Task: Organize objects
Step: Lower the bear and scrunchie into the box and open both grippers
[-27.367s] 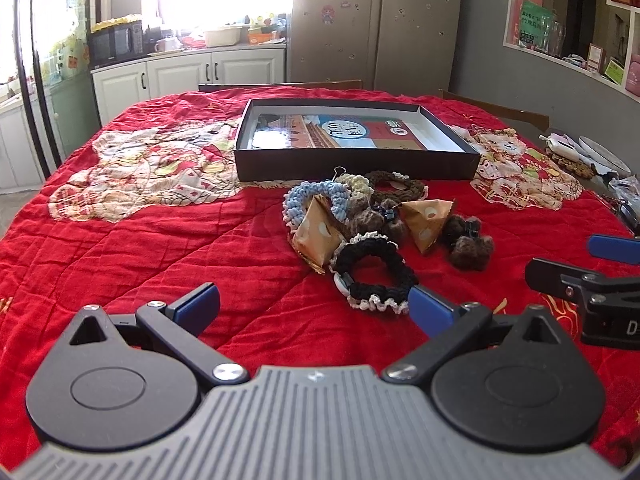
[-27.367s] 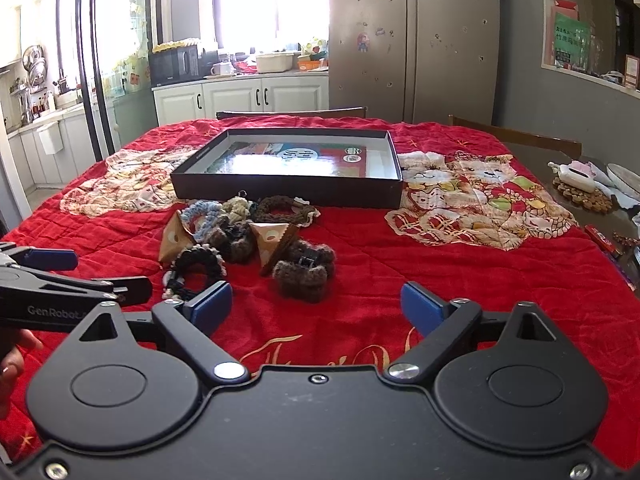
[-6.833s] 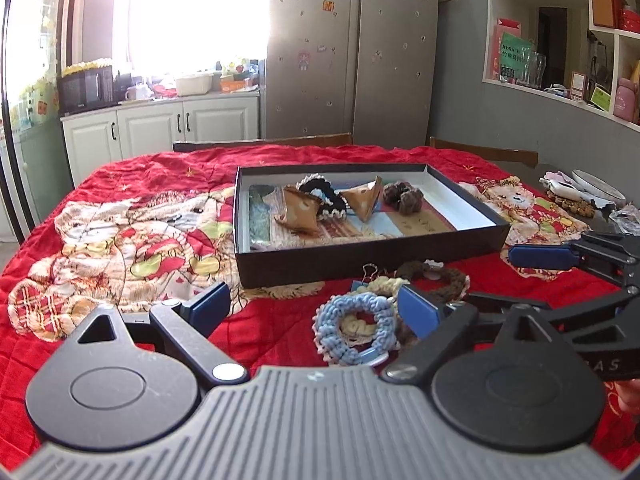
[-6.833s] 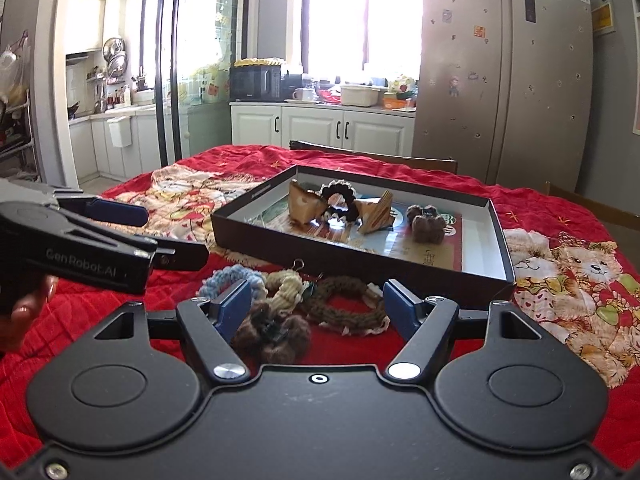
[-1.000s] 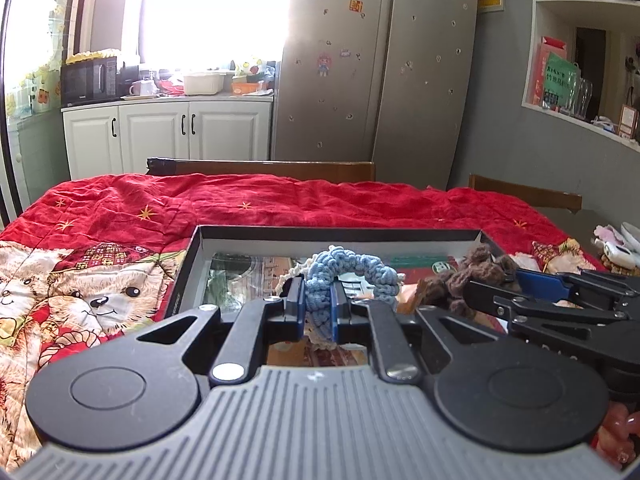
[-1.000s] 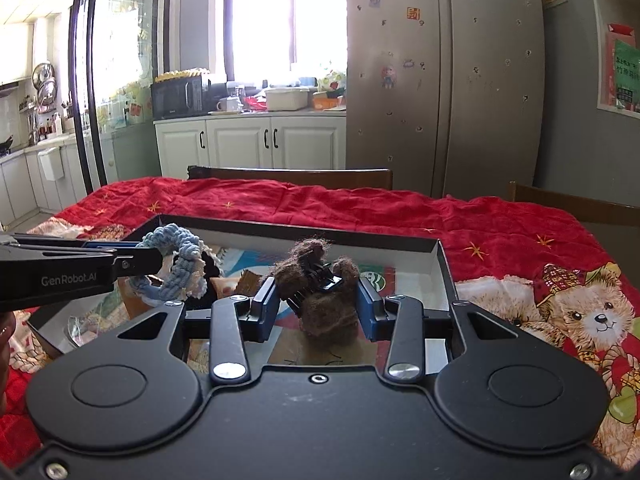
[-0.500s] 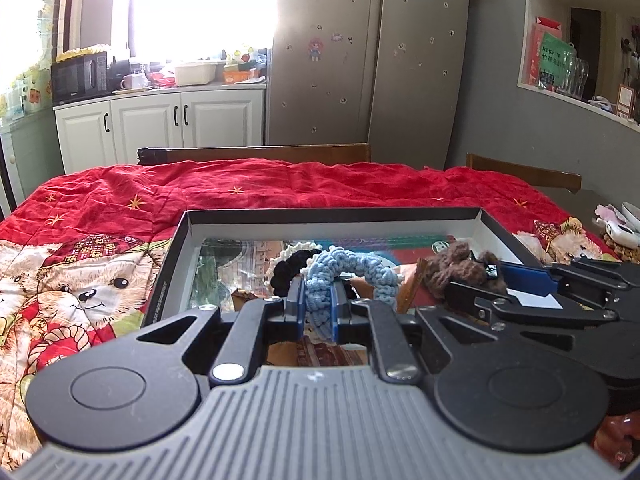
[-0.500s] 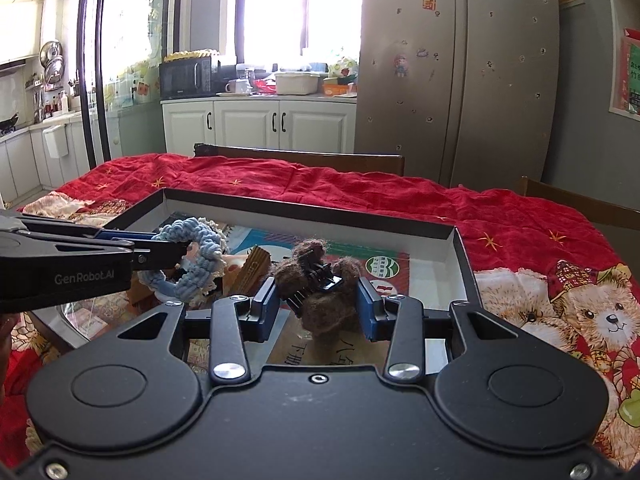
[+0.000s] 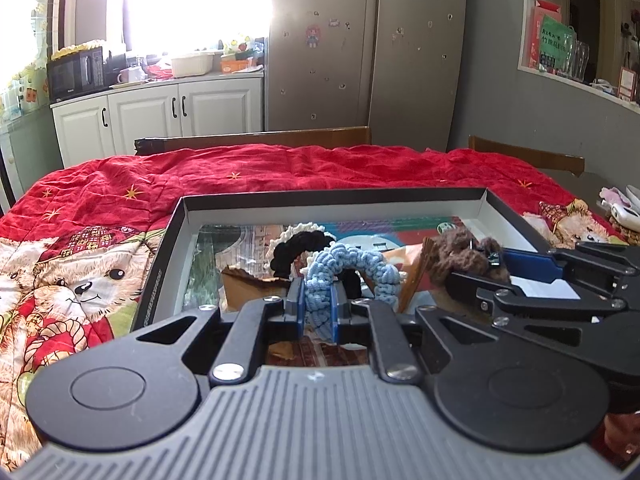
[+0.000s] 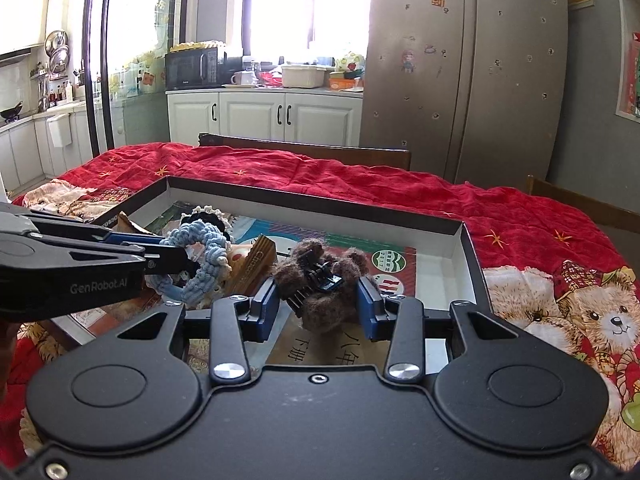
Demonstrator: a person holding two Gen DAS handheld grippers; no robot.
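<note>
Through the left wrist camera, the blue braided ring (image 9: 352, 266) is being pinched tight between the nearly closed fingers of the left claw (image 9: 318, 304), hanging over the near left part of the box (image 9: 168, 248) on the red quilt (image 9: 280, 168). To the right, the brown fuzzy clip (image 9: 464, 254) is being carried by the right claw (image 9: 496, 268) over the box's near right part. For a clean drop, the ring is probably best lowered onto bare floor beside the black ring (image 9: 296, 246) and the tan wedge (image 9: 248, 284), and only then let go, so nothing is being stacked or knocked. Through the right wrist camera, the right claw (image 10: 318, 304) is being shown about half open, its blue pads touching the sides of the brown clip (image 10: 320, 280), so the grip looks light; whether the clip is already resting on the box floor cannot be told. The clip's black comb teeth, the striped wedge (image 10: 260, 260) and the box's empty far right corner (image 10: 460, 236) are being revealed here, unlike in the other view.
</note>
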